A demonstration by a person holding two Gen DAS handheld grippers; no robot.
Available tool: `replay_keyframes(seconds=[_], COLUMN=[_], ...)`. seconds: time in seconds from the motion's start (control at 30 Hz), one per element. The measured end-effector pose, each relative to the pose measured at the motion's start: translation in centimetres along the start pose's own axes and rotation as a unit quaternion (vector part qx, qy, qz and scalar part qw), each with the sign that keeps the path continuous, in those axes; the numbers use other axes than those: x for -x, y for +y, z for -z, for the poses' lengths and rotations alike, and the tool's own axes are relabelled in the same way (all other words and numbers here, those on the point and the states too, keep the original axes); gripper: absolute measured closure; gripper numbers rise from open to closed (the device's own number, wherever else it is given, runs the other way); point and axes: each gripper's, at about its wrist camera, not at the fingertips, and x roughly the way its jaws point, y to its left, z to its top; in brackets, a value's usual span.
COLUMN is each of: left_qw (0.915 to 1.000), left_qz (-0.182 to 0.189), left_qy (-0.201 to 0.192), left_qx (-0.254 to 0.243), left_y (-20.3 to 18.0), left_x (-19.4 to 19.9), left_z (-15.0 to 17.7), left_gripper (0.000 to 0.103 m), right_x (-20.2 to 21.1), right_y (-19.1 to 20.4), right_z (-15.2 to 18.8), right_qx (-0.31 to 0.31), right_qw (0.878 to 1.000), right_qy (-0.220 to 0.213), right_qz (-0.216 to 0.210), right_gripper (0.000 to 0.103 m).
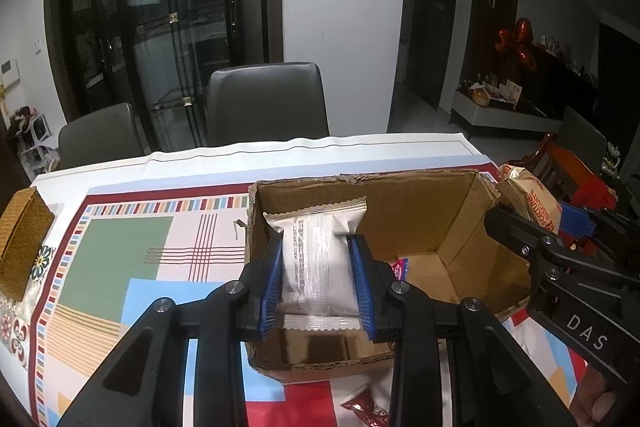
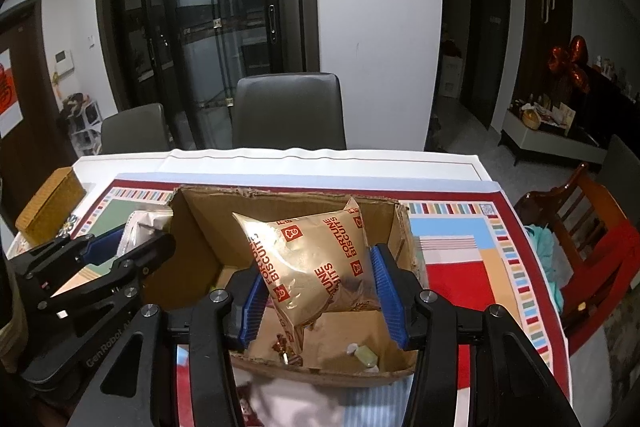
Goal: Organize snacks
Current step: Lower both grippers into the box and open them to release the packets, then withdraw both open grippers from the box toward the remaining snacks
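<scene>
**Two packets held over the box, drop comes next**

The white packet (image 1: pixel 318 259) is clamped between the pads of the left gripper (image 1: pixel 318 279), just above the open cardboard box (image 1: pixel 452 211) on the patterned tablecloth (image 1: pixel 120 267). Over at 3 o'clock, the gold biscuit packet (image 2: pixel 316 263) is pinched by the right gripper (image 2: pixel 320 295), also over the box. Looks like the placing step. Next, both packets probably need to be lowered inside and let go without snagging the torn rim.

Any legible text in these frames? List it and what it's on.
"FORTUNE BISCUITS": repeated on the gold pack in the right hand-held gripper.
"DAS": right hand-held gripper's body, left wrist view.
"GenRobot": left hand-held gripper's body, right wrist view; rest cut off.
White pack: print too blurred.
</scene>
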Motion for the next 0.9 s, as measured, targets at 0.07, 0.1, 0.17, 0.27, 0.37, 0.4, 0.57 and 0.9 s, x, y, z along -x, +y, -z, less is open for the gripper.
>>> replay_keyframes(seconds=[0.07, 0.1, 0.17, 0.27, 0.37, 0.4, 0.57, 0.9], left_qw=[1.0000, 1.0000, 1.0000, 0.9999, 0.9998, 0.9998, 0.9996, 0.9994], left_qz=[0.001, -0.001, -0.003, -0.007, -0.008, -0.009, -0.015, -0.017], left_qy=[0.000, -0.001, -0.006, -0.010, -0.014, -0.015, -0.019, -0.023], left_qx=[0.001, 0.001, 0.002, 0.004, 0.012, 0.014, 0.017, 0.022], left_y=[0.1, 0.2, 0.3, 0.5, 0.8, 0.9, 1.0, 0.9], left_x=[-0.1, 0.0, 0.2, 0.5, 0.9, 0.9, 1.4, 2.5], left_z=[-0.2, -0.2, -0.2, -0.2, -0.2, -0.2, -0.1, 0.1], left_gripper=[0.063, 0.058, 0.052, 0.040, 0.033, 0.030, 0.021, 0.019], right_x=[-0.1, -0.1, 0.1, 0.4, 0.7, 0.7, 1.4, 2.7], right_y=[0.2, 0.2, 0.3, 0.3, 0.4, 0.4, 0.3, 0.1], right_z=[0.0, 0.0, 0.0, -0.1, -0.2, -0.3, -0.4, -0.3], right_qx=[0.003, 0.003, 0.005, 0.008, 0.011, 0.011, 0.009, 0.008], right_qw=[1.000, 1.000, 1.000, 1.000, 1.000, 1.000, 0.999, 0.999], right_qy=[0.001, 0.001, -0.001, -0.009, -0.013, -0.013, -0.022, -0.034], right_qz=[0.000, 0.000, 0.004, 0.010, 0.017, 0.019, 0.029, 0.037], right_gripper=[0.048, 0.043, 0.033, 0.025, 0.023, 0.022, 0.021, 0.021])
